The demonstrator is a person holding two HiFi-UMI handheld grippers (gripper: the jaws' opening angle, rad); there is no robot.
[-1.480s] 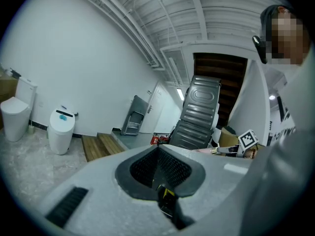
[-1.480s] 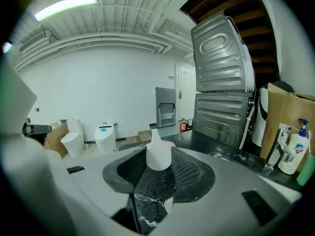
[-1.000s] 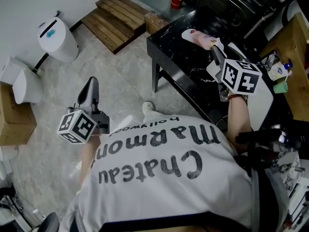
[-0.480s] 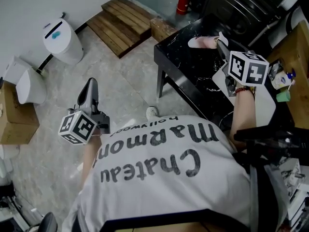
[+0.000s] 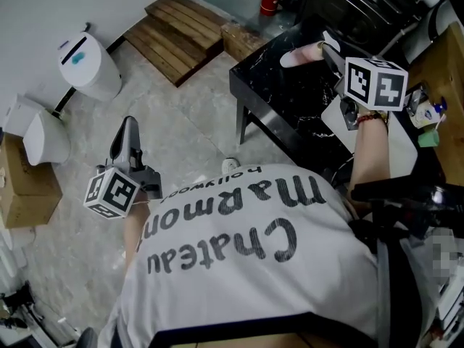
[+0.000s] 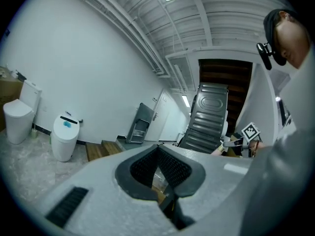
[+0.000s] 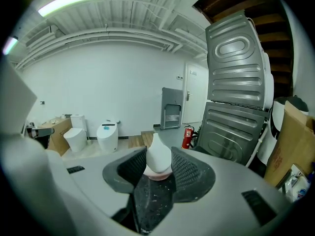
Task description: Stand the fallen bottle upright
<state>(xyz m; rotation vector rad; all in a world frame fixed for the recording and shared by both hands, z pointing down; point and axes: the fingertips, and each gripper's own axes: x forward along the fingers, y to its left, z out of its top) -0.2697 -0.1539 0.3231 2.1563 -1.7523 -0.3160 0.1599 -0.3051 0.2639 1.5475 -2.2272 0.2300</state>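
Left tongs (image 6: 158,149): pads together, nothing between them. Held low at the person's side over the floor (image 5: 181,129). Idle, and best kept there.

Right tongs (image 7: 158,154): closed on the bottle (image 5: 299,54). Pads bear on either side of its white end, with the pink body reaching beyond.

Bottle is out at the far side of the black worktop (image 5: 279,96), lying over rather than upright. Cannot tell whether it is clear of the surface.

Judgement: righting step under way, not finished.

To do it well:
- Hold the squeeze constant.
- Swing the pink end down by turning the wrist slowly; the grip is near one end, so the body may pivot in the pads.
- Set the base flat on bare worktop, back from the edge.
- Loosen only once it stands alone, then draw straight back.
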